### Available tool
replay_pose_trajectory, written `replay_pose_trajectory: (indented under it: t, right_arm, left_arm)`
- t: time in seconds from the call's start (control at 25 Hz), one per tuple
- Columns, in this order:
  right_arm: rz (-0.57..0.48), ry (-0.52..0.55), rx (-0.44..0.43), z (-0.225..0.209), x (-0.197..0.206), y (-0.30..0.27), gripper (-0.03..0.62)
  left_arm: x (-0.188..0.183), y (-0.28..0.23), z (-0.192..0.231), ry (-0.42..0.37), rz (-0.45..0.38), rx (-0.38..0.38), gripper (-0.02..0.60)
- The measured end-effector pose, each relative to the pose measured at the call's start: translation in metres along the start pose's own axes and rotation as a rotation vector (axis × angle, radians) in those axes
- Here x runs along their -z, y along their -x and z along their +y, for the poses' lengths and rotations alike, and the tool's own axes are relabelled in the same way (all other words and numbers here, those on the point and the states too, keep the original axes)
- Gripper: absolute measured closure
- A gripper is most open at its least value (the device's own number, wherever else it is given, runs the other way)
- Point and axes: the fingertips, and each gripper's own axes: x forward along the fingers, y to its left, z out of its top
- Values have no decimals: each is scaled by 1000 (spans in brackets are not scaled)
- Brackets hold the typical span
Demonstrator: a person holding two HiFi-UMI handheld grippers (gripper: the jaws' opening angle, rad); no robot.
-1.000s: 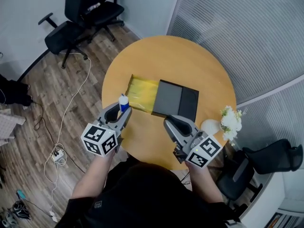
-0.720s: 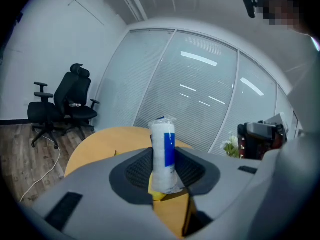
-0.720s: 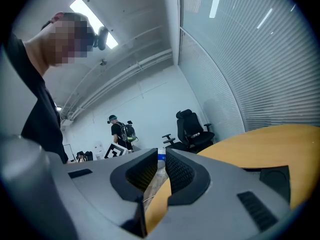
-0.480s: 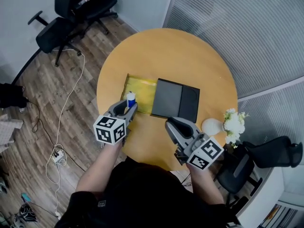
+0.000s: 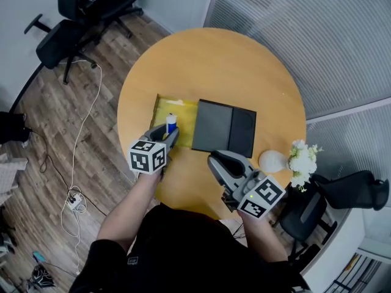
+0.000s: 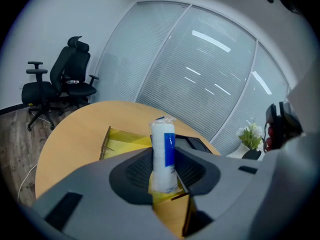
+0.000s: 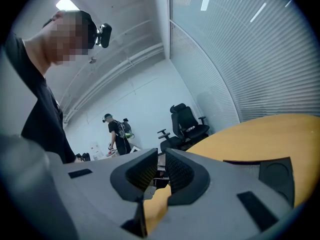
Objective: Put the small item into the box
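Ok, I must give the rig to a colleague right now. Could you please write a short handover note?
Left gripper: shut on the tube, which stands upright between the jaws.
Right gripper: empty, jaws a narrow gap apart, held over the near edge of the table.
Box: open on the table, yellow inside, with a dark lid at its right side.
Done: the tube is picked up and brought over the near part of the box.
Left: lower the tube into the box, open the left jaws and pull back.
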Motion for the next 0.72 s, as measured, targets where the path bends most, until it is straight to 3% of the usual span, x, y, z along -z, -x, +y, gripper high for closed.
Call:
replay_pose_trajectory:
  t: [0.16, 0.6, 0.72]
  right_arm:
    - [4, -7, 0, -5, -1, -7, 554]
    - [6, -31, 14, -15, 4, -5, 554]
    - [4, -36, 14, -13, 4, -5, 554]
  left_arm:
    - [7, -17, 12, -6, 59, -18, 440]
    - [28, -38, 26, 122, 126, -7, 434]
    - [31, -34, 29, 126, 133, -21, 417]
